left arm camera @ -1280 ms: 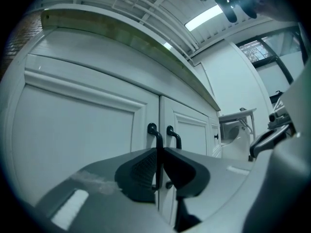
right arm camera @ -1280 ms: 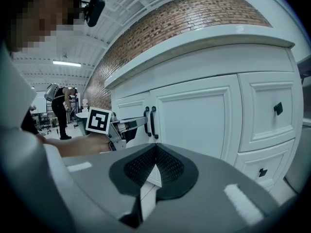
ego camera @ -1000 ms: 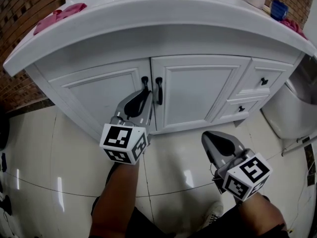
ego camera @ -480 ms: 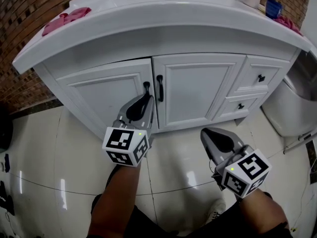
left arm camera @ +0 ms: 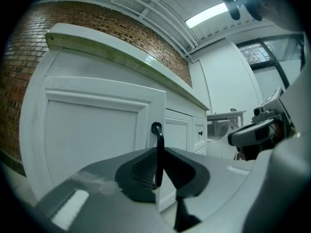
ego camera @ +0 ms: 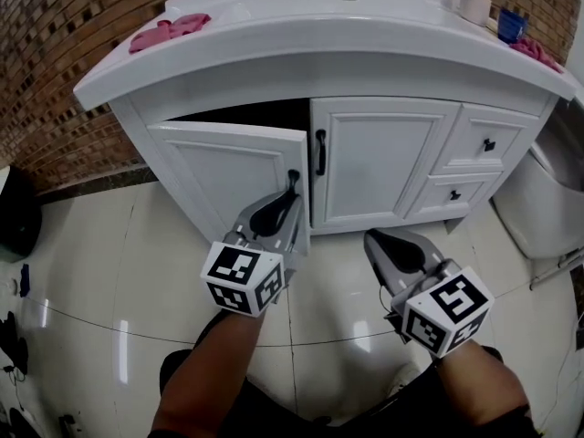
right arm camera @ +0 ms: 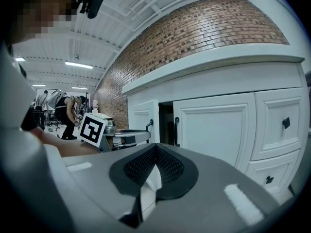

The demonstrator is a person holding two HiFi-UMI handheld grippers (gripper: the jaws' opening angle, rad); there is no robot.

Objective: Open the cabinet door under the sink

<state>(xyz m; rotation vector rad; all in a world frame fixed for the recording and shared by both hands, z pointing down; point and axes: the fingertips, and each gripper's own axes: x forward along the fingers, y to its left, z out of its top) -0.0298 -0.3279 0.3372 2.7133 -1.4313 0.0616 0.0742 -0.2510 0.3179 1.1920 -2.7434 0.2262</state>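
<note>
The door (ego camera: 228, 167) is judged partly opened, its handle (left arm camera: 156, 130) clamped between the left gripper's (ego camera: 285, 199) jaws; a wider outward pull is called for. The right gripper (right arm camera: 154, 154) is closed, seemingly empty.

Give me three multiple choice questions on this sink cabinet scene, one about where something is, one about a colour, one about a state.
1. The blue cup stands: A on the floor; B on the countertop's right end; C inside the cabinet.
2. The drawer knobs are: A black; B gold; C white.
3. The left tool is: A open and empty; B shut on the left door's handle; C shut on a cloth.
Answers: B, the head view shows it up there; A, both are dark against white fronts; B, its jaws pinch the handle in the left gripper view.
</note>
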